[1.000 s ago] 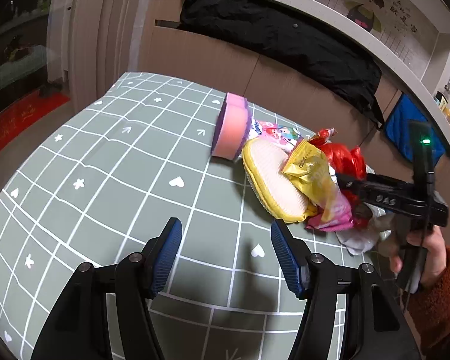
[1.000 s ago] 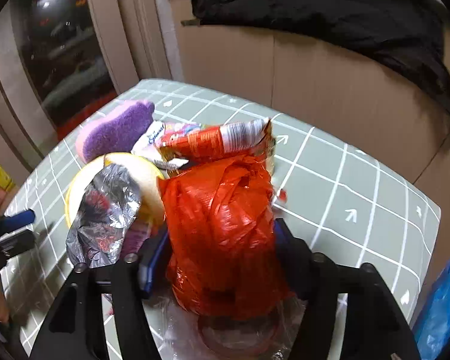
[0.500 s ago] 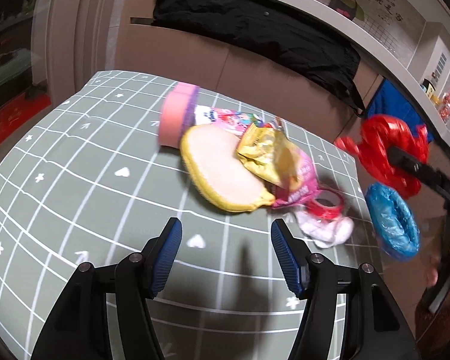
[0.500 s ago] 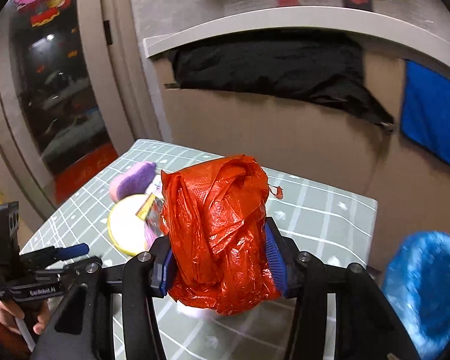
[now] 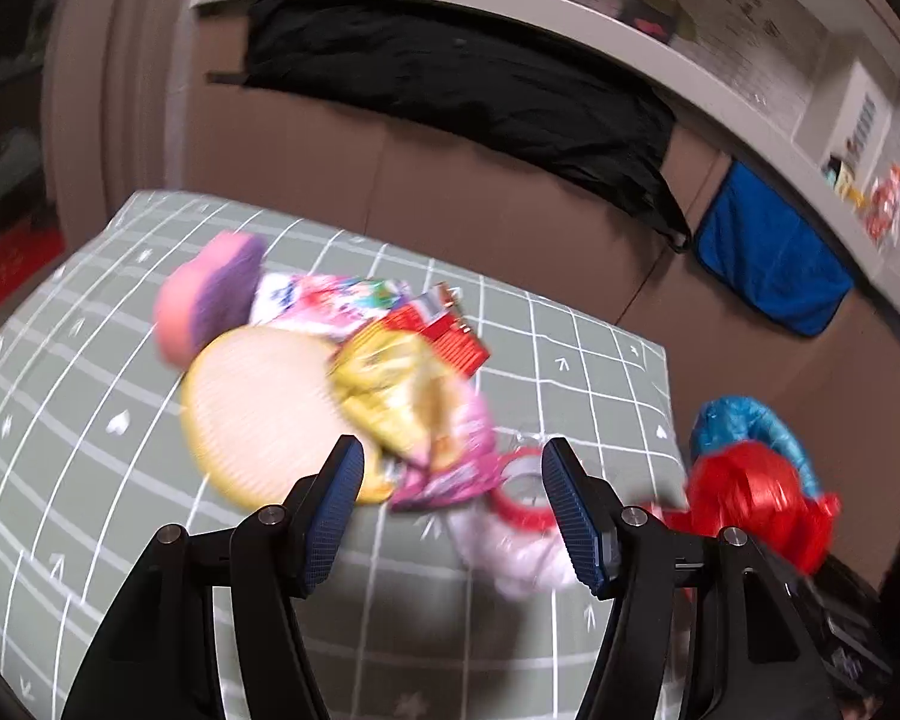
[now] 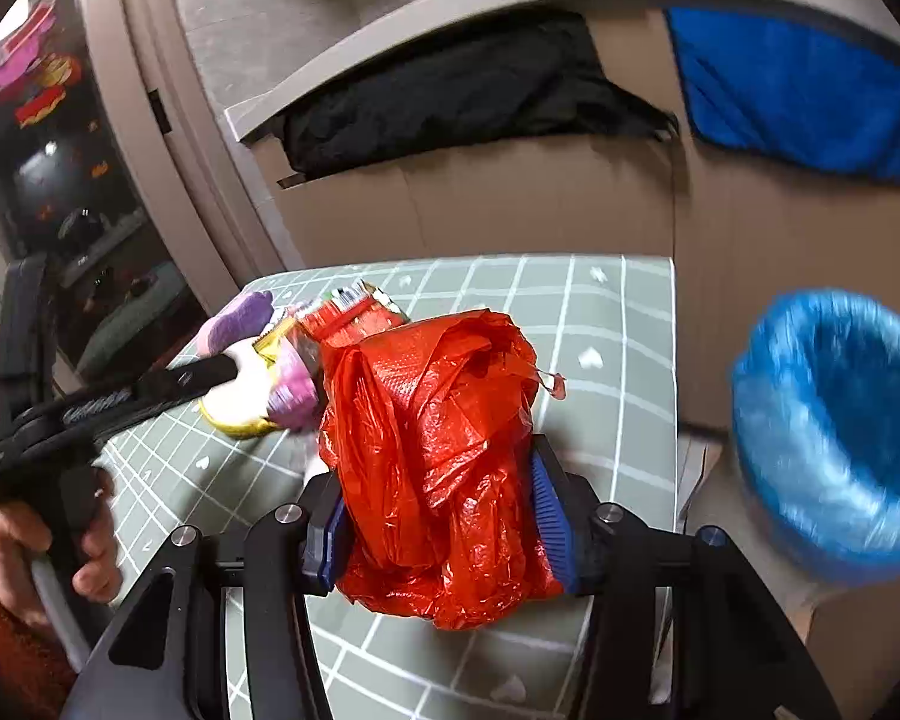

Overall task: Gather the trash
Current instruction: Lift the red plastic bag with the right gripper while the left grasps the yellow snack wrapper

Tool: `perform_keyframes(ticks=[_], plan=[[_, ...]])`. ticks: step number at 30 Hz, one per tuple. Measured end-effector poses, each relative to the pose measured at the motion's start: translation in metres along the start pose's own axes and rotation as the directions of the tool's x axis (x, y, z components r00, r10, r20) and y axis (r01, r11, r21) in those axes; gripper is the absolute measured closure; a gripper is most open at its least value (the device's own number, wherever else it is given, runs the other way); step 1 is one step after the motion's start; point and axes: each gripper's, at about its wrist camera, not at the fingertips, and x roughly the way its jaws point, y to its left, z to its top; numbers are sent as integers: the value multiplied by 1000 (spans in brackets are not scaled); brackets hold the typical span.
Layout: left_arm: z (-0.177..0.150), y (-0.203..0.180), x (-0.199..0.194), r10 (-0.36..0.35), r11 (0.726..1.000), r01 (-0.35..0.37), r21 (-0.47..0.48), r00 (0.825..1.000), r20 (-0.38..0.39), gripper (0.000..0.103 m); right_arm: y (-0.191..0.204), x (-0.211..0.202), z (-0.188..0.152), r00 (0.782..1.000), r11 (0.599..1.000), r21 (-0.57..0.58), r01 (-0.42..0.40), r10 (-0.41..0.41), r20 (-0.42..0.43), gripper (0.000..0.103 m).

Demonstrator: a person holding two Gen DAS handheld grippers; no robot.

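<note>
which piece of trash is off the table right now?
The red plastic bag, clamped in the right gripper; the snack wrappers lie piled on the table.

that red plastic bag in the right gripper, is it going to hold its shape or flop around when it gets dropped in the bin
The red plastic bag looks thin and crumpled, so it will probably flop. It bulges past the right gripper, suggesting it squashes easily. Likely light; it may drift short of the blue-lined bin.

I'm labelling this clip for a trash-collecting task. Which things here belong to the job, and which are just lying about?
Part of the job:
red plastic bag, clamped in the right gripper
blue-lined bin
yellow wrapper
pink wrapper
red snack packet
left gripper, jaws open

Probably just lying about:
purple-pink sponge
black garment
blue cloth
</note>
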Motion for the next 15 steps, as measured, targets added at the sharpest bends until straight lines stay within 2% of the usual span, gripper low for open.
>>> perform_keyframes(ticks=[3,6,8,11,13,15], plan=[[4,-14,28,84,995,-84,46,996,-6,41,-7,-2,-8,1000,1000,26,-8,8,-8,55],[8,-12,50,139,990,-139,29,990,-33,44,-8,-4,-14,1000,1000,24,-3,3,-13,55],[9,-5,60,151,988,-152,-5,987,-61,47,-8,-5,-16,1000,1000,15,3,-3,-16,55],[10,7,66,158,986,-162,-48,984,-77,54,-9,-4,-17,1000,1000,17,0,0,-23,54],[8,11,61,152,987,-155,-48,986,-61,69,-9,-3,-18,1000,1000,22,-5,6,-28,54],[9,12,53,147,989,-148,-31,988,-39,77,-8,-2,-19,999,1000,24,-8,9,-33,54]])
